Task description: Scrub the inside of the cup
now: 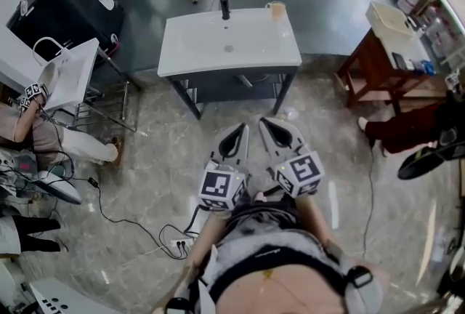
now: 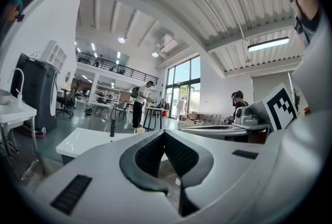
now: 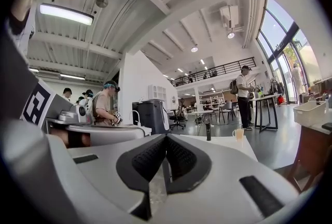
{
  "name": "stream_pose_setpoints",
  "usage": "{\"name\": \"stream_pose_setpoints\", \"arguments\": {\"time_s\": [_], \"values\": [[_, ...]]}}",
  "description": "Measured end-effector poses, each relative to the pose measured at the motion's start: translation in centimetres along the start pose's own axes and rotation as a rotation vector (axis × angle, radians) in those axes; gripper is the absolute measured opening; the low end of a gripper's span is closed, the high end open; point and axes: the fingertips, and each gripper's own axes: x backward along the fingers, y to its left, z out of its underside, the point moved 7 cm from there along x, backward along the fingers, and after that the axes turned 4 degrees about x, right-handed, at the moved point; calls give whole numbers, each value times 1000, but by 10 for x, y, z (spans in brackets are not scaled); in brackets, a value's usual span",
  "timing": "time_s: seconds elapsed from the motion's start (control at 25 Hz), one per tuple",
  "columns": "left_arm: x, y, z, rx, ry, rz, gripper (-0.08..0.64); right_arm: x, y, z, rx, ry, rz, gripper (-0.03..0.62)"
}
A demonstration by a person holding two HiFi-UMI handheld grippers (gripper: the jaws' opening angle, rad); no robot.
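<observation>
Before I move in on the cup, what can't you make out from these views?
Inside of the cup: too small and distant in the head view; both tool views show only its outside.
Bowl of the sink: seen edge-on and partly covered by the tools' own bodies in both tool views.
Any scrubber: none visible; left tool and right tool are shut, nothing between them.

The sink is white, the cup tan, the faucet black.

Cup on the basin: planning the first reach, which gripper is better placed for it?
Right, probably: the cup stands at the basin's back right corner, nearer the right gripper. The left gripper, also shut and empty, is farther.
</observation>
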Motion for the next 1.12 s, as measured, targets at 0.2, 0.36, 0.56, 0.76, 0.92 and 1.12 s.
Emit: {"name": "stream_pose_setpoints", "arguments": {"time_s": [0.2,0.36,0.56,0.76,0.92,1.12], "values": [[-17,29,-8,-12,13,26,0,-34,-3,-6,-23,-13,6,2],[-26,49,-9,-14,22,42,0,-55,-2,-5,-30,-6,14,2],[-33,72,-14,-14,28,59,0,-78,3,-7,-28,-8,23,2],[-35,87,-17,-19,38,84,0,-95,9,-6,-43,-3,34,2],[-33,97,-19,-30,36,100,0,-103,17,-7,-59,-21,49,2],[-30,110,-21,-20,25,88,0,-111,22,-3,-56,-16,57,2]]}}
